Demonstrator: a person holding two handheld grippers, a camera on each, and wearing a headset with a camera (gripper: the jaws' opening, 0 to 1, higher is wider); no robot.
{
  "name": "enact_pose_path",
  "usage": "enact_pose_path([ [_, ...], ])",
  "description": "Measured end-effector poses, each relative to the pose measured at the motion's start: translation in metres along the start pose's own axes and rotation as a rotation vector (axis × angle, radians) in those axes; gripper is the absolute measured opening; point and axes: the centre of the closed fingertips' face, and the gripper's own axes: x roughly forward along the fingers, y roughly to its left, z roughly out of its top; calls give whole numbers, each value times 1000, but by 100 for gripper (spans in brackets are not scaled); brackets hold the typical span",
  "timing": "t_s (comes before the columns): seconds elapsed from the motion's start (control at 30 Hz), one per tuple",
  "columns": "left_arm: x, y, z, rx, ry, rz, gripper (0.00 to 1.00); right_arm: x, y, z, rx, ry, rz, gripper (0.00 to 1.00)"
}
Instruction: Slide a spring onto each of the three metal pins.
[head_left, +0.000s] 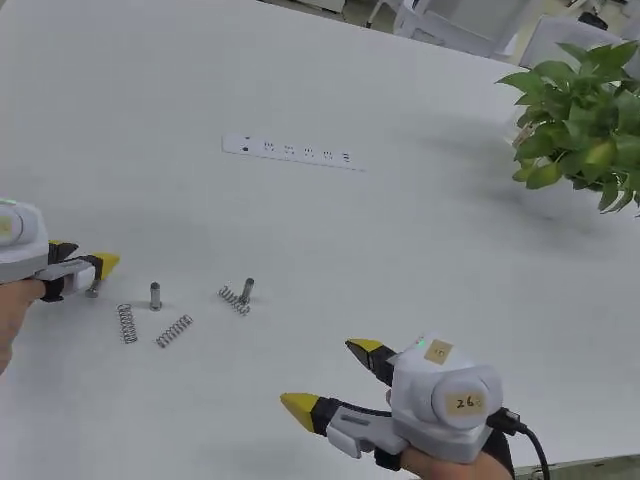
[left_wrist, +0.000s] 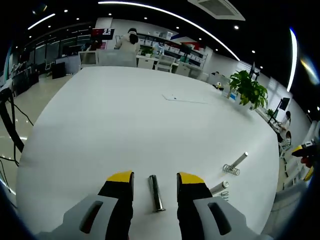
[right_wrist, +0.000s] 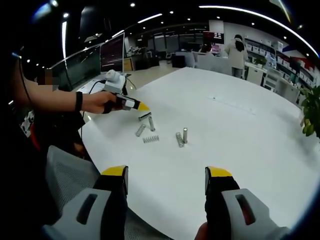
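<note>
Yellow-tipped left gripper (left_wrist: 155, 177): jaws spread, flat pin (left_wrist: 156, 192) lying betw. them, not pinched. Right of the jaws: near spring (head_left: 126, 323), upright pin (head_left: 155, 296), second spring (head_left: 174, 331). Further right, third pin (head_left: 247, 290) w/ third spring (head_left: 234, 299) just beside its foot. Right gripper (head_left: 332, 376) well apart, jaws wide, empty. Looks like step 1, no spring threaded. Next, I'd say: left closes on flat pin, right fetches a spring, ends lined up carefully.
</note>
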Motion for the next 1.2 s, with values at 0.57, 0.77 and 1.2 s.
enact_pose_path([
  [0.57,18,-4,-20,86,85,28,6,9,-2,2,7,7,12,61],
  [0.77,21,-4,-19,194,100,52,2,9,-3,-1,9,14,12,61],
  [1.2,7,3,-17,92,86,64,0,7,-7,3,15,-3,-3,61],
])
